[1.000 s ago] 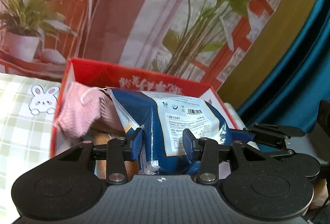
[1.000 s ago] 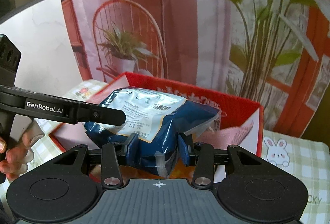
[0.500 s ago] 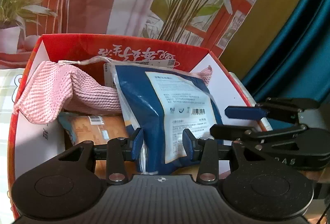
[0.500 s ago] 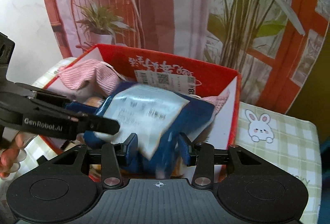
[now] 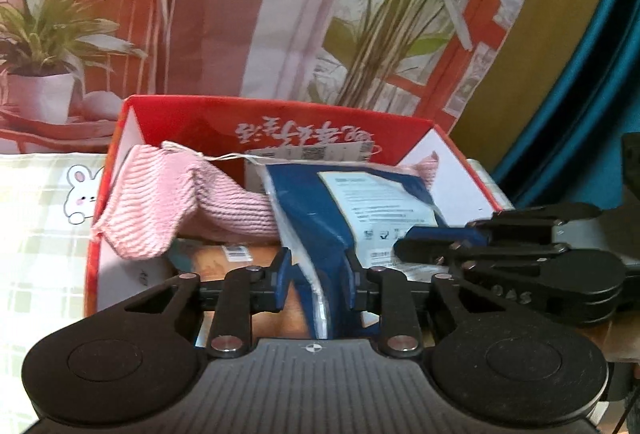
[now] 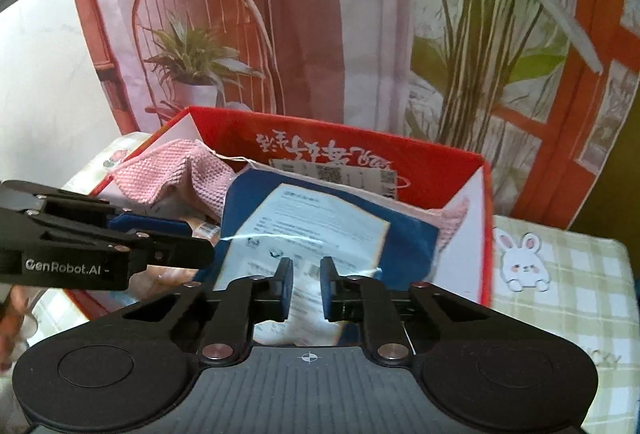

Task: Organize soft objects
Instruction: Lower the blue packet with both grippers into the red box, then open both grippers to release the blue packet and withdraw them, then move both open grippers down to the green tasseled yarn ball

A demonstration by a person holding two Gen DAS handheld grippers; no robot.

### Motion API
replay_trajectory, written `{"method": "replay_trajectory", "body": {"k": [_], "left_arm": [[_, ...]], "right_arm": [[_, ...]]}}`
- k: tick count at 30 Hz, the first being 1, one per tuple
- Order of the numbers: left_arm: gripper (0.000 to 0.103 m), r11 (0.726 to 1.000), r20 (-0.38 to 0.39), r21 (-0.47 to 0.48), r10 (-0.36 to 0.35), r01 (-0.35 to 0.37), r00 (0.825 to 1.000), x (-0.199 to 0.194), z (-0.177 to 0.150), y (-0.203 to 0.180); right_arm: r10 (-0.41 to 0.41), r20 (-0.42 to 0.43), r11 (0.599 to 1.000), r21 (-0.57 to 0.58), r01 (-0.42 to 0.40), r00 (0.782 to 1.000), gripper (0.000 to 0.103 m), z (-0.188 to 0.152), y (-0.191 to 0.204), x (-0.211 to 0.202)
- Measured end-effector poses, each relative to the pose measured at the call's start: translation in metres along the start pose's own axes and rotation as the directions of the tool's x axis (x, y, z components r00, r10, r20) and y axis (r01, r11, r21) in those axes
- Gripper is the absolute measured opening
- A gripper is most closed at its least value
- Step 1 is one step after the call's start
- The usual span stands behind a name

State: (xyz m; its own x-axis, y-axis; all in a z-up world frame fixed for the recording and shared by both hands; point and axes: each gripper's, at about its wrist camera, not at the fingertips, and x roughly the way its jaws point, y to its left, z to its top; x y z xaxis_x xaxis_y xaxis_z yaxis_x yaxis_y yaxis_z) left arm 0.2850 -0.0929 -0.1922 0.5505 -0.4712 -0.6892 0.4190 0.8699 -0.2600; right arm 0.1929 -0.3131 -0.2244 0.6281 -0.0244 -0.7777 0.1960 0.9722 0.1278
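Observation:
A blue plastic packet with a white label (image 5: 320,218) (image 6: 320,230) lies tilted inside the red cardboard box (image 5: 280,122) (image 6: 436,162). My left gripper (image 5: 316,274) has its jaws apart on either side of the packet's near edge. My right gripper (image 6: 306,286) hovers just above the packet's label, its jaws a narrow gap apart with nothing pinched. A pink knitted cloth (image 5: 168,202) (image 6: 160,174) drapes over the box's left wall. An orange packet (image 5: 224,262) lies low in the box.
The box stands on a green checked cloth with a bunny print (image 5: 80,194) (image 6: 520,262). A printed backdrop of a chair and plants (image 6: 208,46) hangs behind. A teal curtain (image 5: 592,82) is at the right.
Both grippers lowered the blue packet into the box. My right gripper let go of it and narrowed its jaws. The left gripper drew back a little, its jaws still astride the packet's edge.

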Motion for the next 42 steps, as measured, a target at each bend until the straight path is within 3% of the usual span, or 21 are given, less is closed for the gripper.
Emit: {"method": "replay_trajectory", "body": {"k": [6,11,16,28,30,33,42], "left_arm": [[0.028,0.999,-0.004,0.015,0.028,-0.028,1.000,-0.001,-0.002,0.002],[0.028,0.999,0.002,0.023,0.047,-0.047,0.999,-0.003,-0.002,0.000],[0.028,0.996,0.019,0.051,0.070,-0.070,0.997,-0.016,-0.006,-0.004],[0.033,0.992,0.057,0.082,0.091,-0.095,0.994,-0.079,-0.040,-0.006],[0.033,0.992,0.058,0.081,0.091,-0.096,0.994,-0.088,-0.049,-0.007],[0.043,0.988,0.088,0.101,0.105,-0.114,0.991,-0.101,-0.059,-0.014],[0.043,0.991,0.080,0.103,0.079,-0.087,0.994,-0.113,-0.083,-0.038]], "right_arm": [[-0.009,-0.148,1.000,0.022,0.013,0.989,0.009,-0.004,0.003,0.036],[-0.025,-0.192,1.000,-0.005,0.024,0.981,0.009,0.000,0.008,0.038],[-0.025,-0.124,1.000,0.005,0.026,0.992,0.013,-0.005,0.011,0.018],[0.012,0.032,0.999,-0.036,-0.011,0.999,0.039,-0.028,0.027,-0.064],[0.022,0.047,0.999,-0.046,-0.019,0.999,0.041,-0.036,0.030,-0.076],[0.030,0.064,0.998,-0.063,-0.026,0.998,0.044,-0.050,0.034,-0.091],[0.058,0.053,0.995,-0.080,-0.054,0.997,0.052,-0.099,0.042,-0.115]]}}
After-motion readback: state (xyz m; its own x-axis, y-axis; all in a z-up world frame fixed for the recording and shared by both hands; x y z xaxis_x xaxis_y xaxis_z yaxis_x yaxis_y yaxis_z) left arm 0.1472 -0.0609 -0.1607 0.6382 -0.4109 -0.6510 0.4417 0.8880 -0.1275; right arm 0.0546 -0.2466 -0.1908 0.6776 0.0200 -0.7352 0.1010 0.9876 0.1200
